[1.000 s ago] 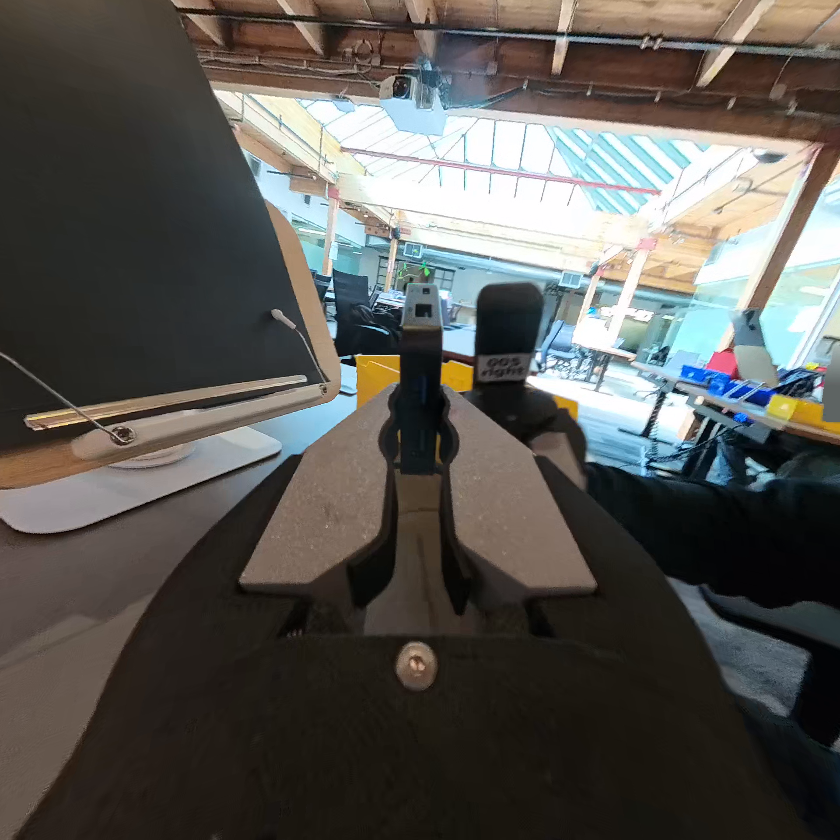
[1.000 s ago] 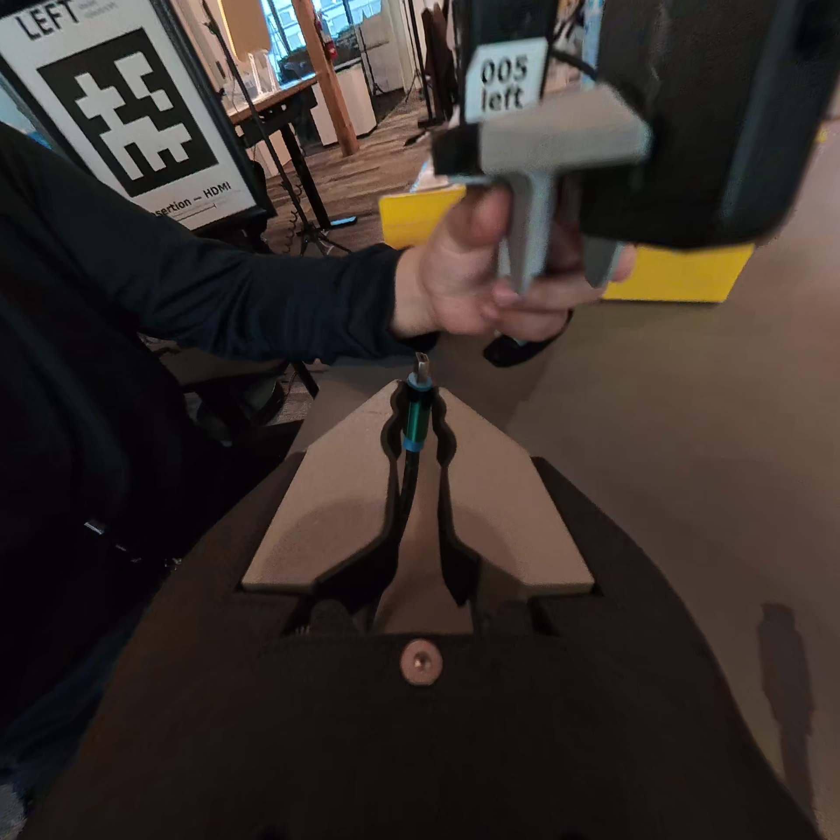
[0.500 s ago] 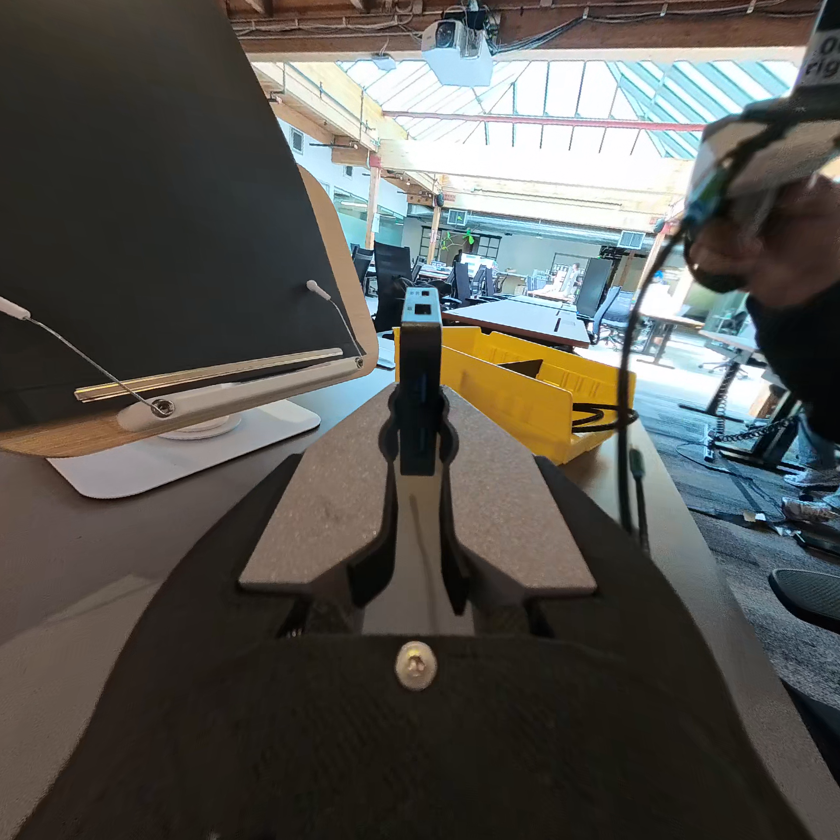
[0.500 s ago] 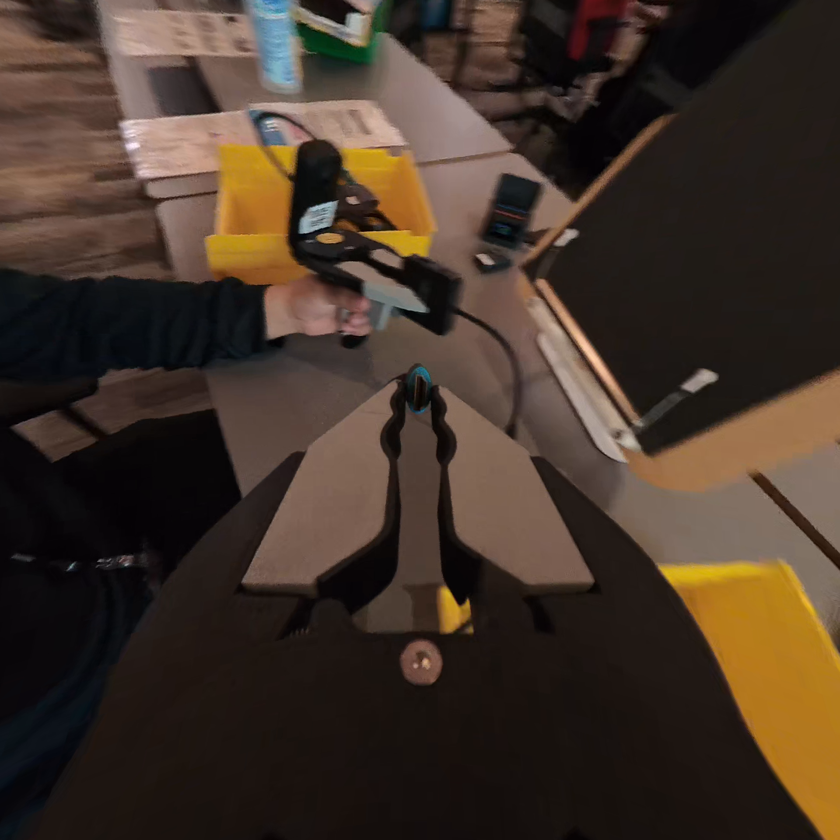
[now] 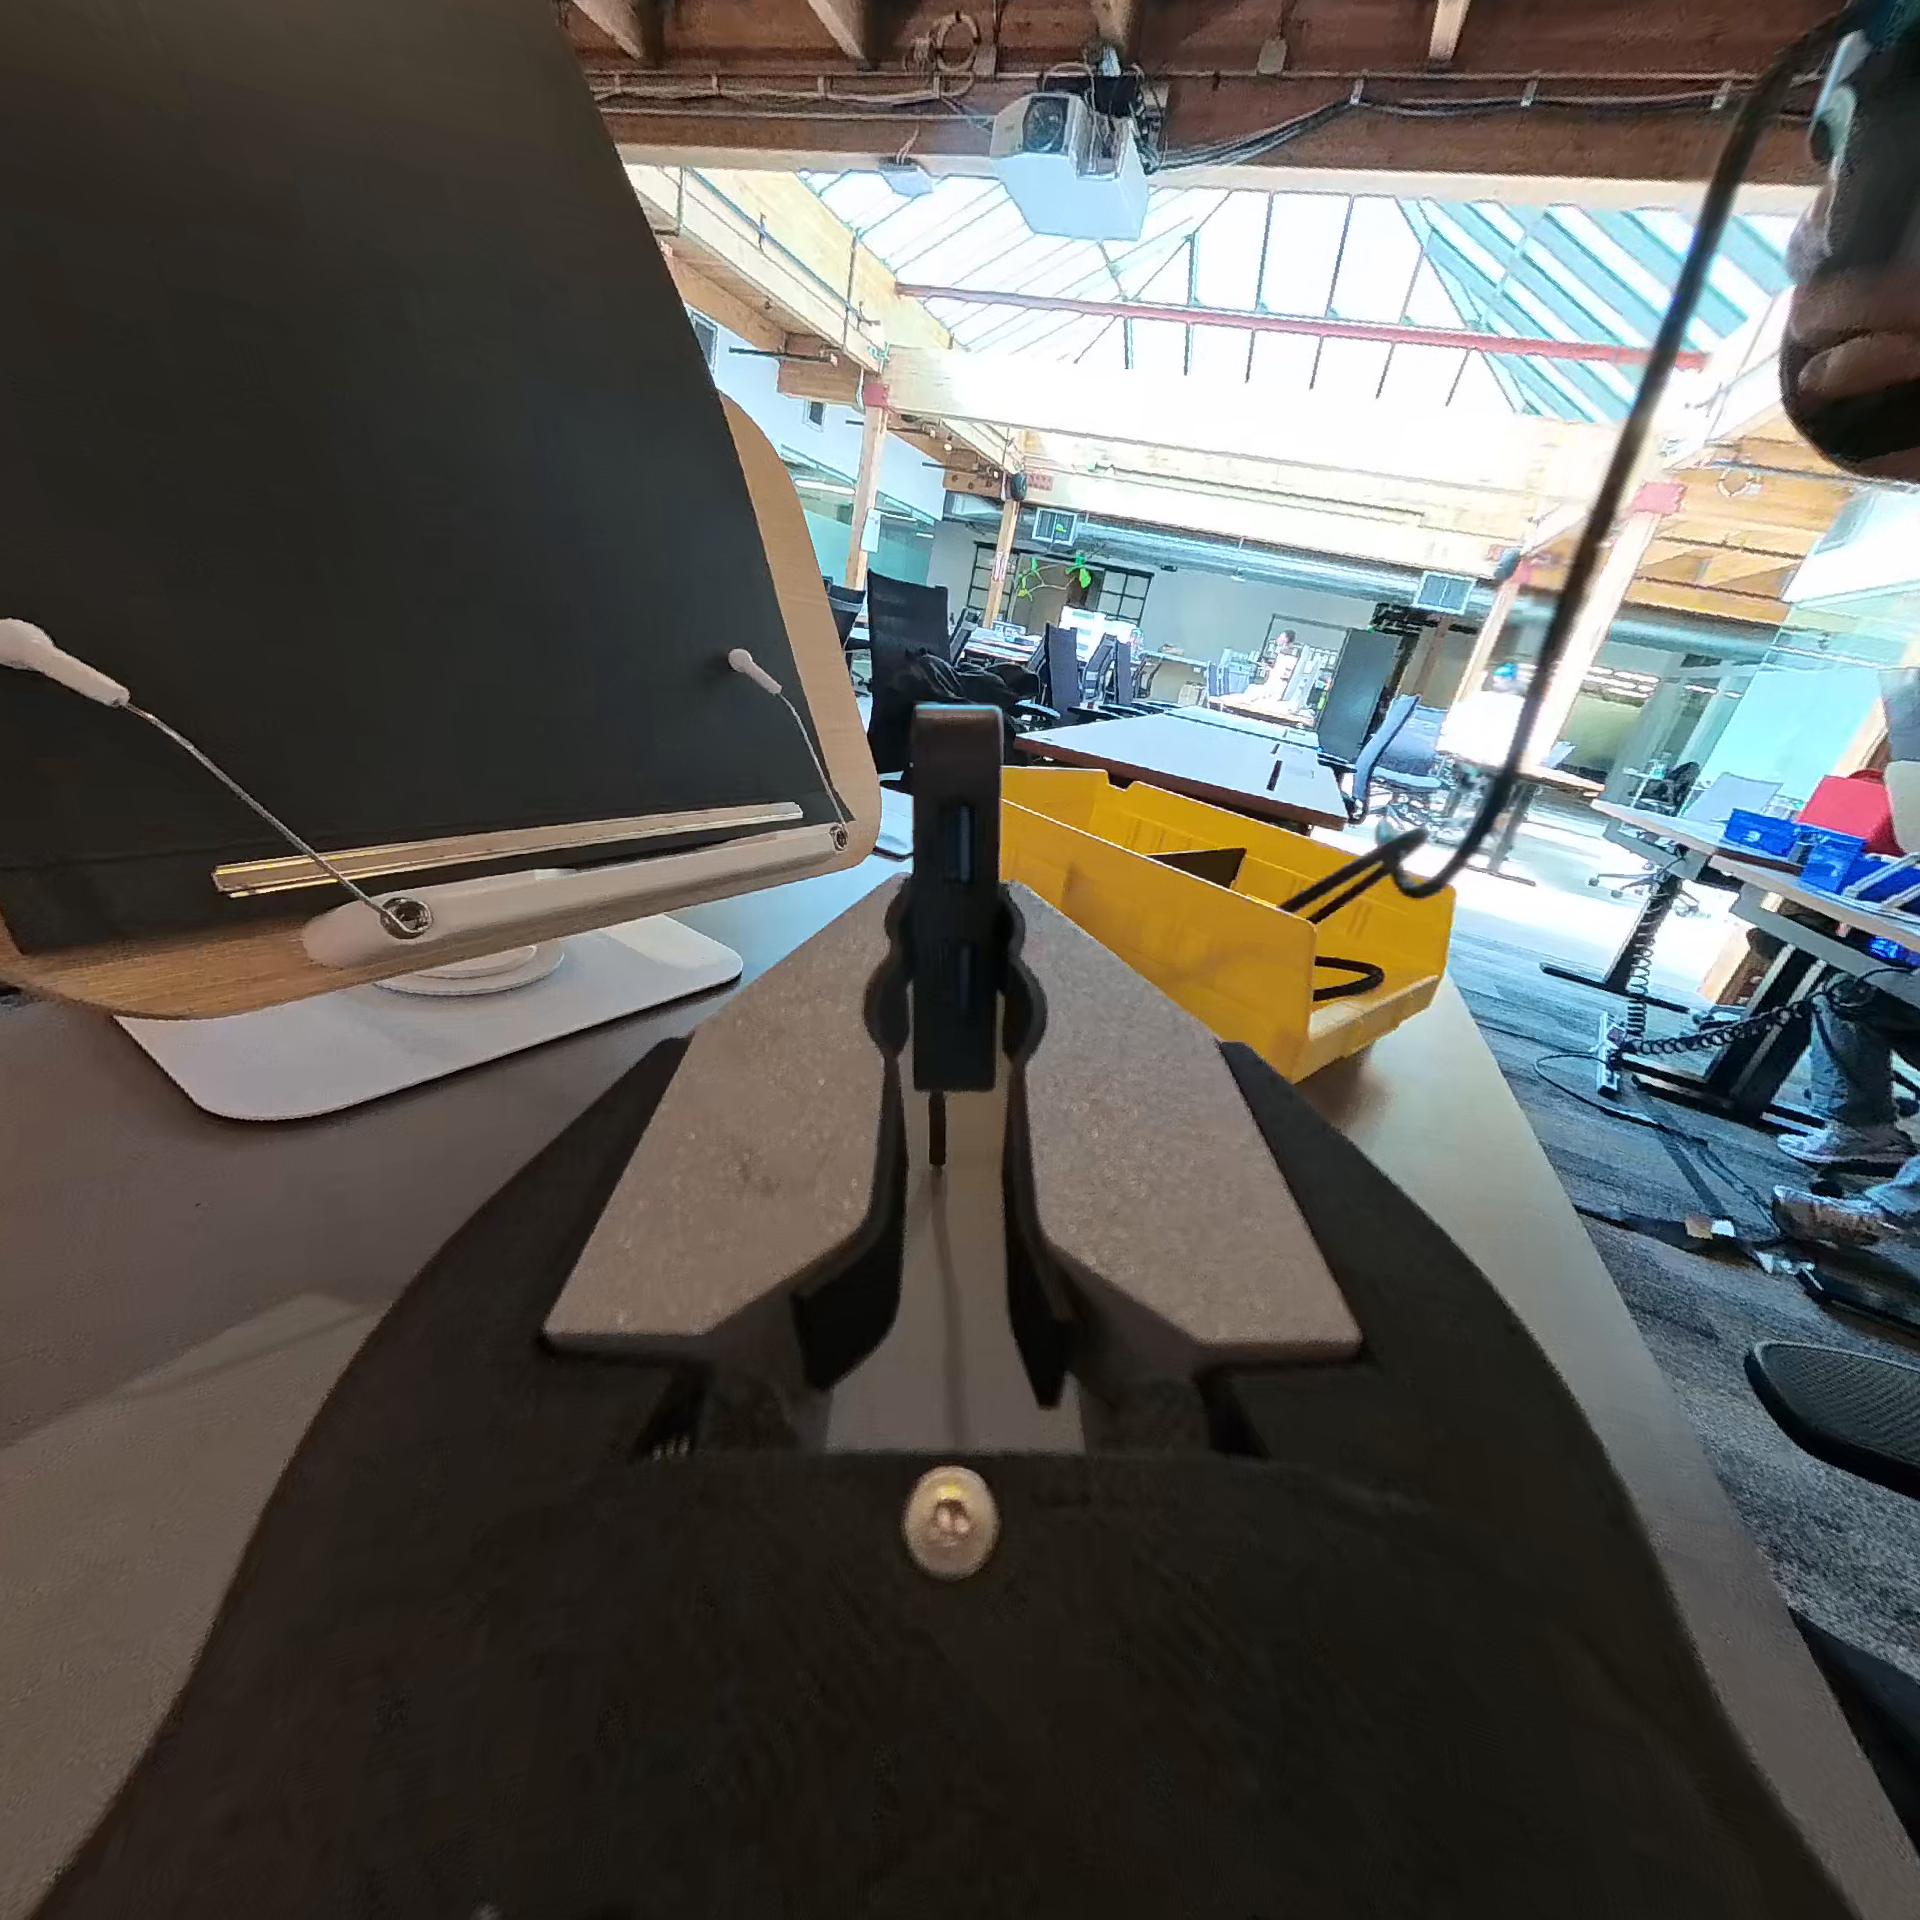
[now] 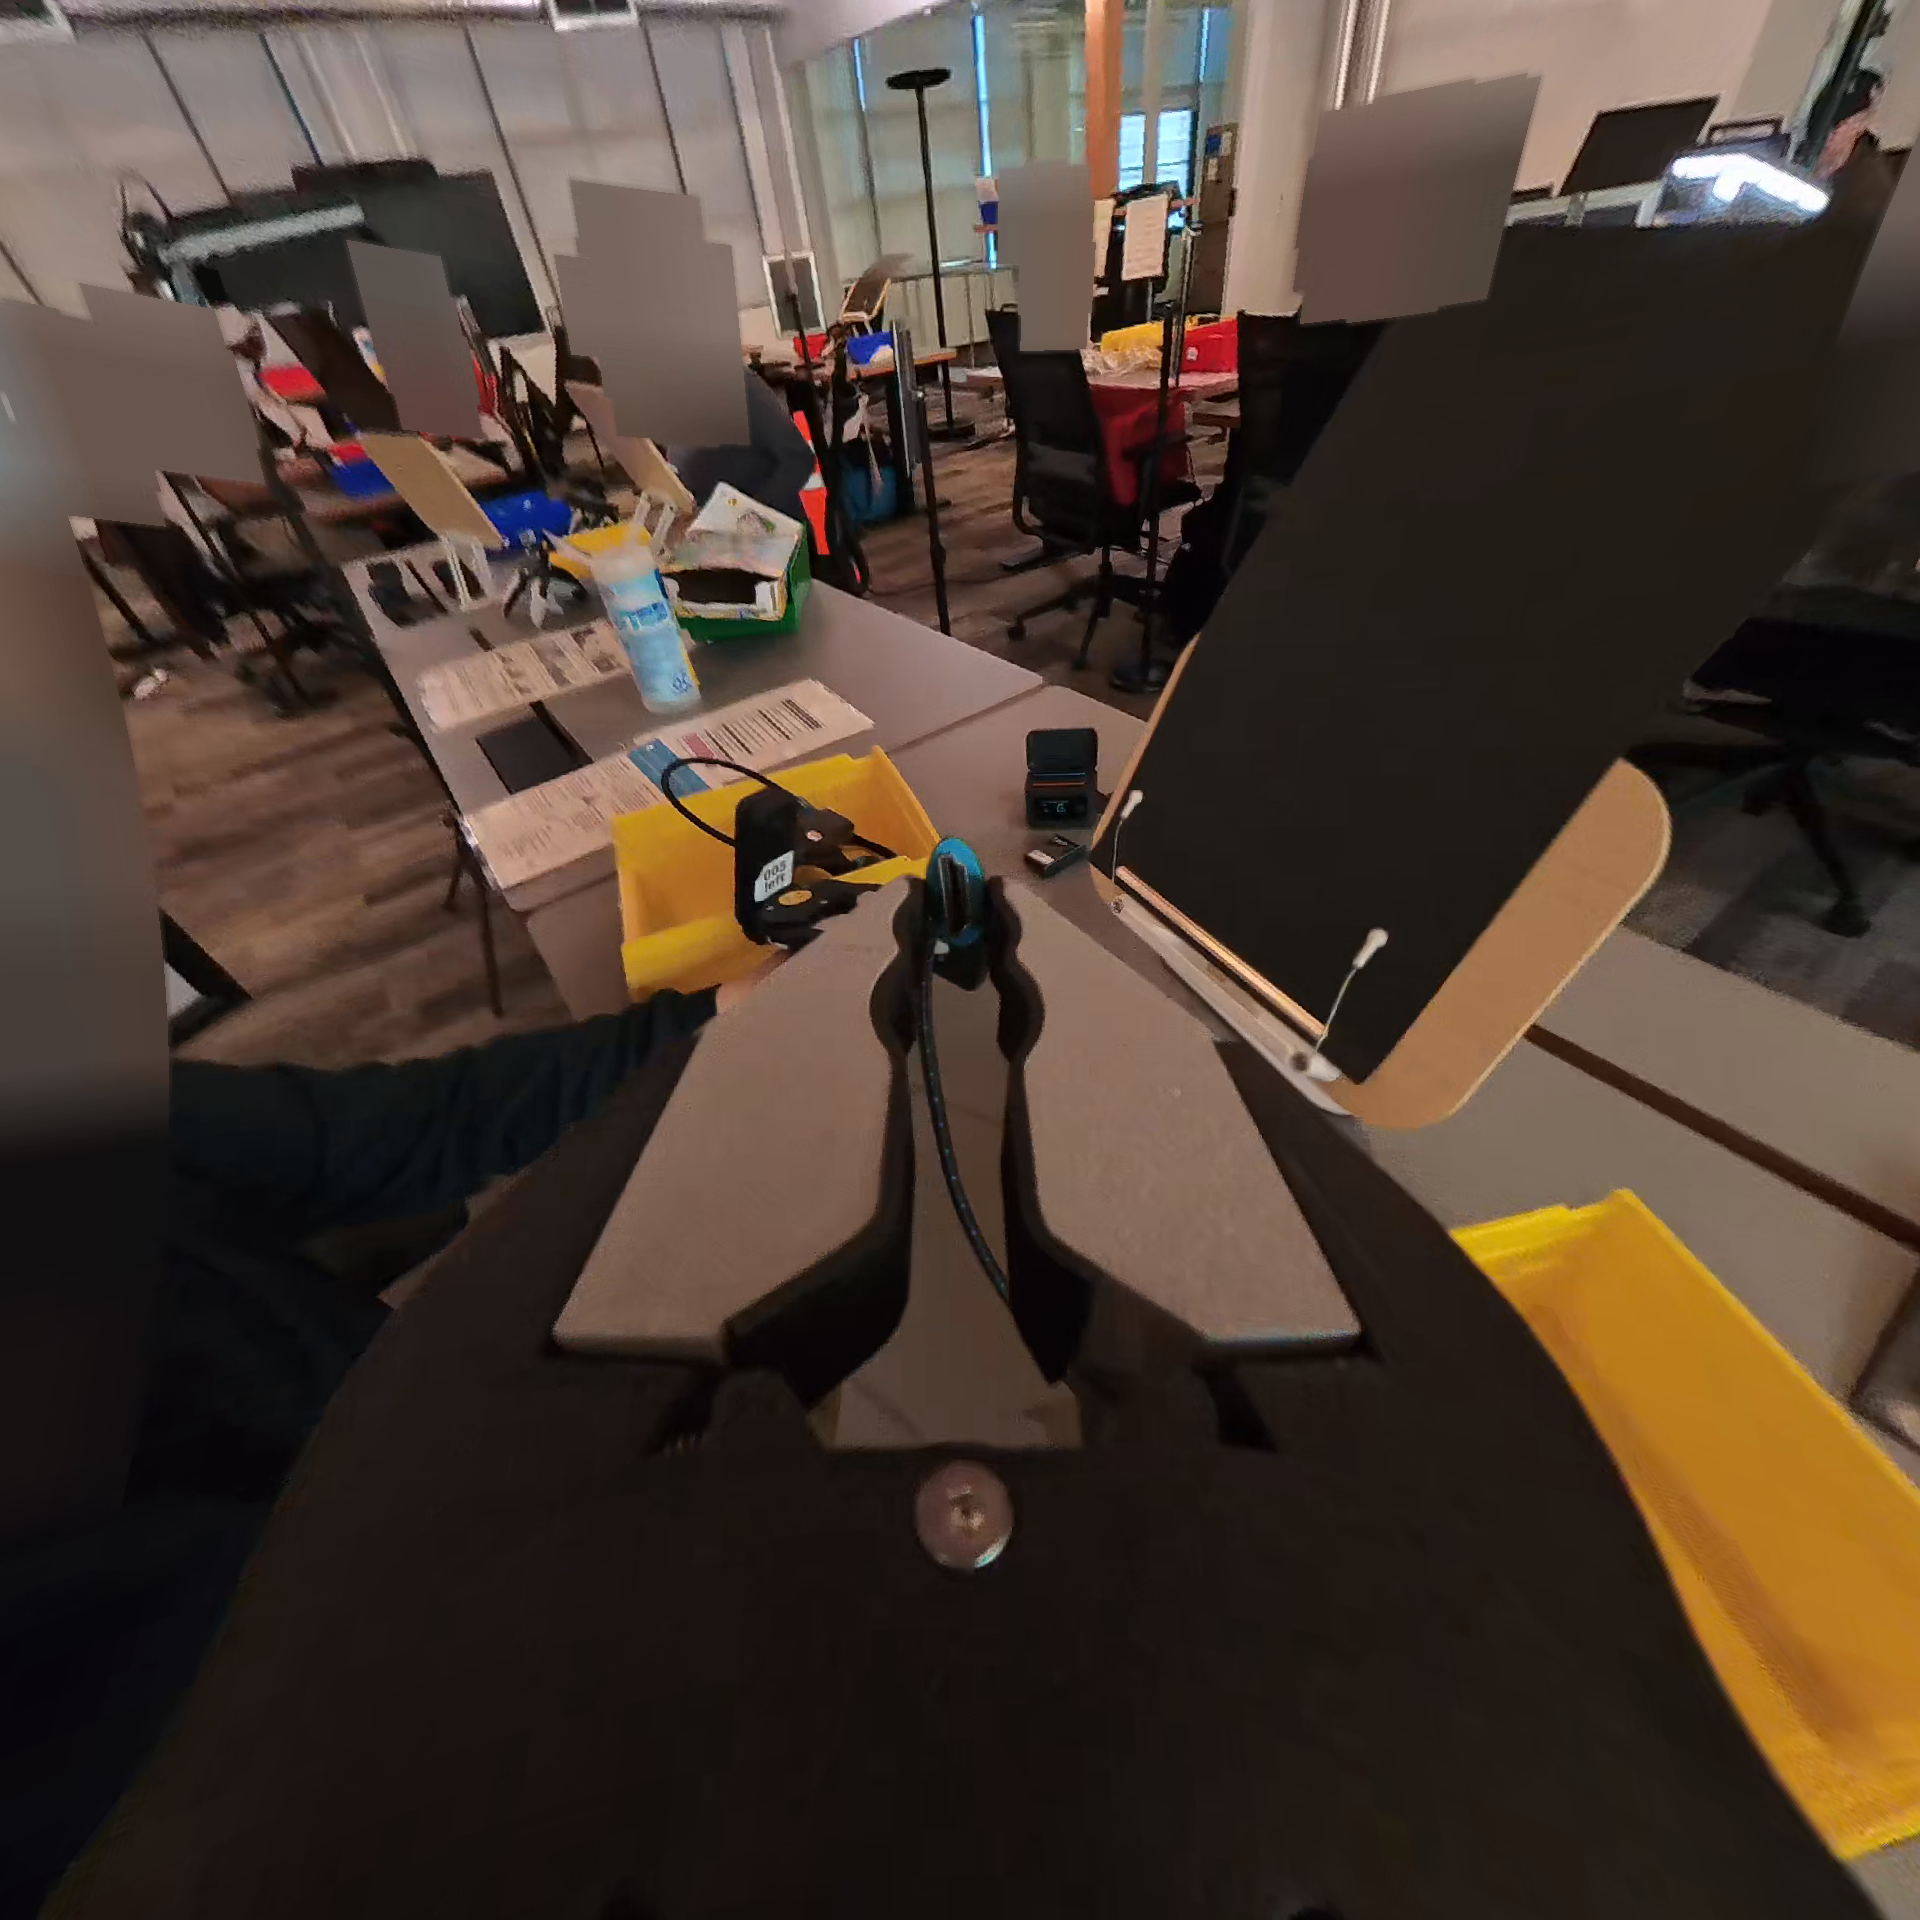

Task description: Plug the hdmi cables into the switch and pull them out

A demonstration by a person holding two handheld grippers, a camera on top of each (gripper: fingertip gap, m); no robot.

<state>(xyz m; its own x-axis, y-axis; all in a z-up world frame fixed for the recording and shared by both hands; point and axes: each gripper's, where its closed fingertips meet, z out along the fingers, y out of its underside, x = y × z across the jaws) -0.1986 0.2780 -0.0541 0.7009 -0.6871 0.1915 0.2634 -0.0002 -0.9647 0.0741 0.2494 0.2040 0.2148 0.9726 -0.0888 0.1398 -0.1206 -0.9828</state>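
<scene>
My left gripper (image 5: 956, 925) is clamped on the switch (image 5: 956, 831), a slim black box standing upright between the tips, its narrow face with blue ports turned toward my camera. It hangs above the desk (image 5: 208, 1195), clear of the surface. Off its left side, near the far left of the desk, a wooden board with a black sheet (image 5: 364, 468) leans back on a white stand (image 5: 416, 1018), two thin wire arms pinning the sheet. Just beyond the switch, along the desk's right edge, sits a yellow bin (image 5: 1247, 914) with black cable coiled in it.

My right gripper (image 6: 958, 914) is pinched on the HDMI cable (image 6: 940, 1101), right behind its blue-collared plug (image 6: 951, 899). The plug points forward out of the tips, and the braided black lead runs back down the slot between the fingers. In the left wrist view that lead (image 5: 1621, 436) drops from the upper right corner in a long curve down to the yellow bin.

Plug and switch are well apart, nothing mated. From the right wrist view I see the left gripper (image 6: 800, 883) far off, low over the desk, in front of the yellow bin (image 6: 727, 883), a dark sleeve (image 6: 416, 1112) reaching toward it. A second yellow bin (image 6: 1714, 1507) sits close at the lower right. A small black device (image 6: 1060, 774) rests near the board's foot.
</scene>
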